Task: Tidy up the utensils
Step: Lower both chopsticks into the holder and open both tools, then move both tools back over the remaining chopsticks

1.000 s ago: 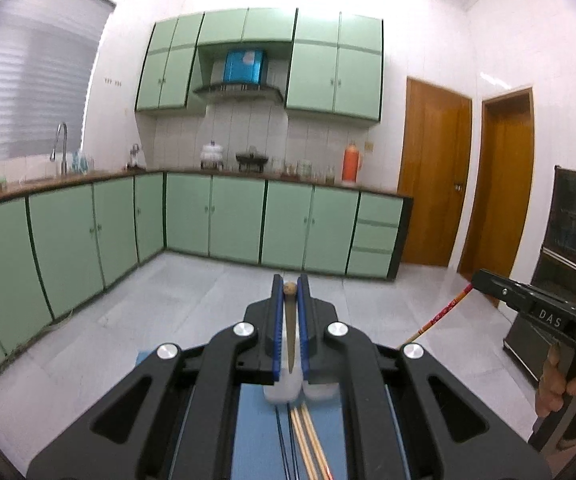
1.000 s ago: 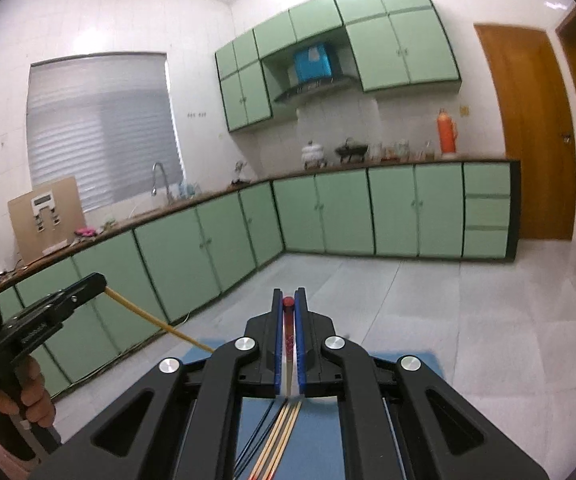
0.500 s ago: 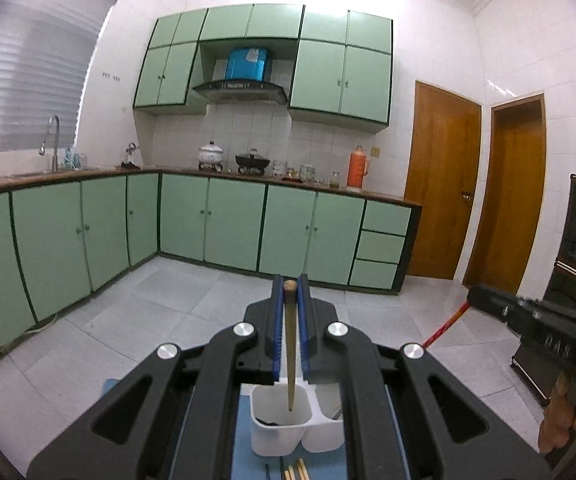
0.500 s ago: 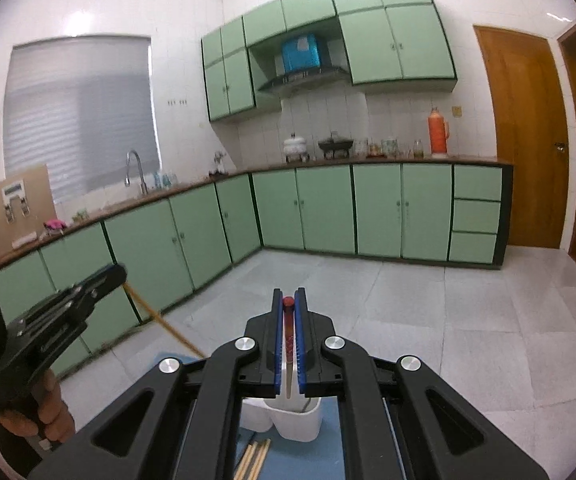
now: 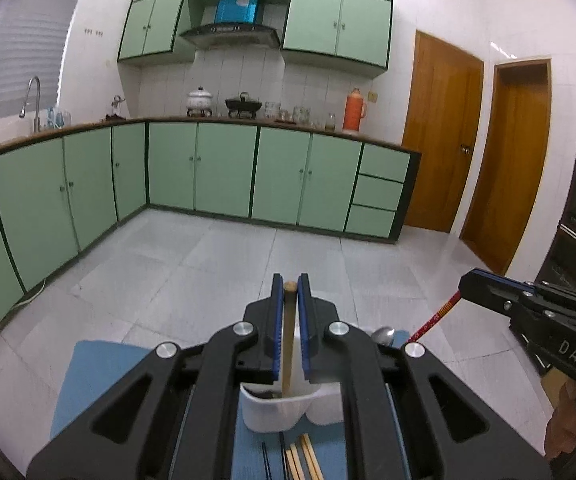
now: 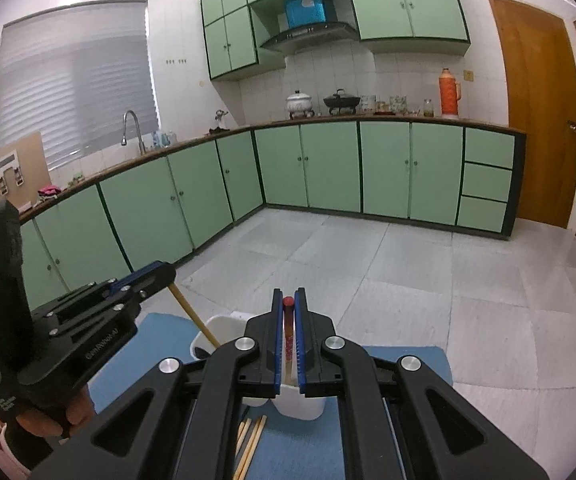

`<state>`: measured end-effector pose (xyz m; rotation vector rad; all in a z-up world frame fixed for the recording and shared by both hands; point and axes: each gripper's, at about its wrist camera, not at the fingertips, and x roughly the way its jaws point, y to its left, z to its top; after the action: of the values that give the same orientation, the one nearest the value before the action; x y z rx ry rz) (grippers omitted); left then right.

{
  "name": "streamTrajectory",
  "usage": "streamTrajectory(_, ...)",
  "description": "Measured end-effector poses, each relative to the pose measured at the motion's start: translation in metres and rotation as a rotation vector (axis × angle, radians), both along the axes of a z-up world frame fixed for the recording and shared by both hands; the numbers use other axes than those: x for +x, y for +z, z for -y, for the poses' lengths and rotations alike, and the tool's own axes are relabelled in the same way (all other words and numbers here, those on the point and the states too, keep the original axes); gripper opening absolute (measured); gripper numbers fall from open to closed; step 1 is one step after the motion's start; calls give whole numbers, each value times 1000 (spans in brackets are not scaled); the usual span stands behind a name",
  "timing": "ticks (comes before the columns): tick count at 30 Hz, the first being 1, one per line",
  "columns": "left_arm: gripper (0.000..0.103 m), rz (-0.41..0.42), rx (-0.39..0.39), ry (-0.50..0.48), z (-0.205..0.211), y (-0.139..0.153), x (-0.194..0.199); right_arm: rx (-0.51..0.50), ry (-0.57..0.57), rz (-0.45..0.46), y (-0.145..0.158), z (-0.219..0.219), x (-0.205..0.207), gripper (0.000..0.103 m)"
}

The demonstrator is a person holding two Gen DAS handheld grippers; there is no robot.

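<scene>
Two claws each carry one chopstick above a white holder standing on a blue mat. The left claw has just been opening slightly, with a plain wooden chopstick between its pads, tip down in the holder's left compartment. The right claw is clamped on a red-tipped chopstick over the right compartment. More chopsticks lie on the mat near the holder.
</scene>
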<state>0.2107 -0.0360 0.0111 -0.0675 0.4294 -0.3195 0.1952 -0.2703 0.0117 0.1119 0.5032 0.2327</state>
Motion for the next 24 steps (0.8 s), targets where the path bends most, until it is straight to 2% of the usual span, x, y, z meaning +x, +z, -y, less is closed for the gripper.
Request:
streamTrajectory(2, 26, -7, -5, 4, -6, -3, -4, -7, 4, -5, -2, 0, 1, 9)
streamTrajectory(3, 37, -3, -7, 9, -8, -4, -8, -8, 4, -6, -3, 1, 0, 11)
streamTrajectory(4, 43, 0, -9, 12, -10, -3, -10, -4, 4, -3, -3, 2, -2, 13)
streamTrajectory(6, 52, 9, -16, 22, -16, -2, -18, 7, -11, 11, -2, 7, -9, 27)
streamTrajectory(7, 59, 15, -17, 27, -19, -2, -21, 8, -22, 22, -1, 8, -12, 31)
streamTrajectory(9, 64, 40, -11, 48, -25, 0, -35, 2, -45, 43, 1, 10, -20, 42)
streamTrajectory(10, 69, 49, -7, 54, -25, 1, -40, -3, -53, 51, 1, 11, -27, 44)
streamTrajectory(12, 79, 74, 2, 74, -31, 0, -58, -11, -78, 69, -2, 13, -43, 55)
streamTrajectory(15, 85, 90, 32, 94, -34, -5, -79, -23, -107, 99, -9, 13, -70, 67)
streamTrajectory(18, 86, 72, 73, 96, -37, -18, -104, -40, -117, 99, -24, 5, -100, 69)
streamTrajectory(24, 86, -66, 153, 70, -43, -71, -150, -5, -96, -12, -75, -10, -140, 69)
